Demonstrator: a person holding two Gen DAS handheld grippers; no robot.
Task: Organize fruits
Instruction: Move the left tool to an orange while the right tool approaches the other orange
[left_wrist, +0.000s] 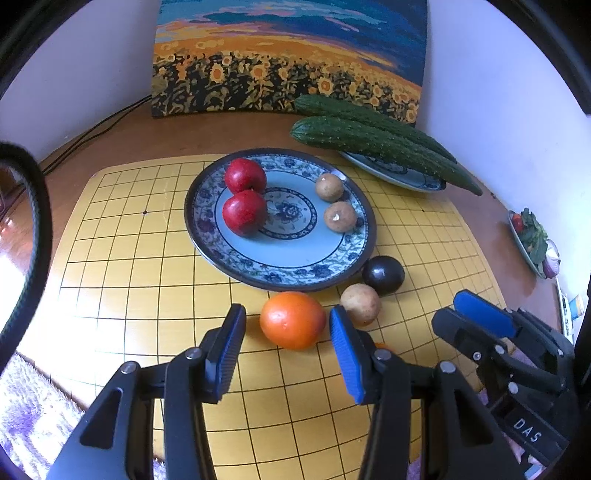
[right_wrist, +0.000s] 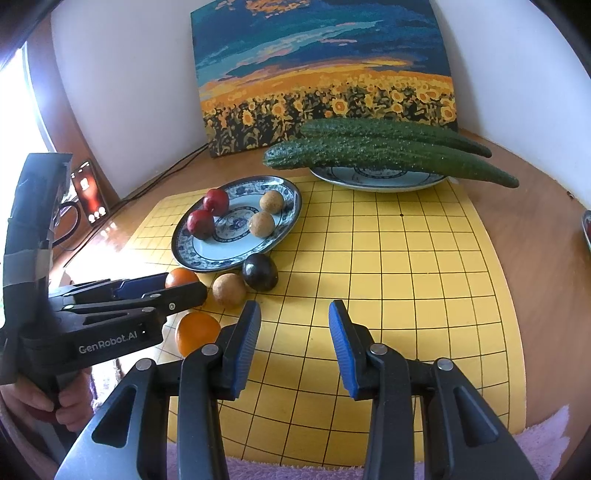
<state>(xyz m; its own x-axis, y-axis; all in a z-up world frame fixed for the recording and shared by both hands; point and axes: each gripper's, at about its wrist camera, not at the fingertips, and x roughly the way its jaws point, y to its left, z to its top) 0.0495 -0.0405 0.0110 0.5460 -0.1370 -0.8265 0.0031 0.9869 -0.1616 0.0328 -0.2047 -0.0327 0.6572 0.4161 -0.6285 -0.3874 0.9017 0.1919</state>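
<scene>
Right wrist view | left gripper (right_wrist: 184, 286) body reads "GenRobot.AI" | jaws parted

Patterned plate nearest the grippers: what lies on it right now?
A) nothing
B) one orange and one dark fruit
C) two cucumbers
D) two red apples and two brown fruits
D: the patterned plate holds two red apples and two brown fruits.

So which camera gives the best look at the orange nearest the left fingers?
The left wrist view: the orange sits whole and unblocked on the board. In the right wrist view, the left gripper hides most of it.
</scene>
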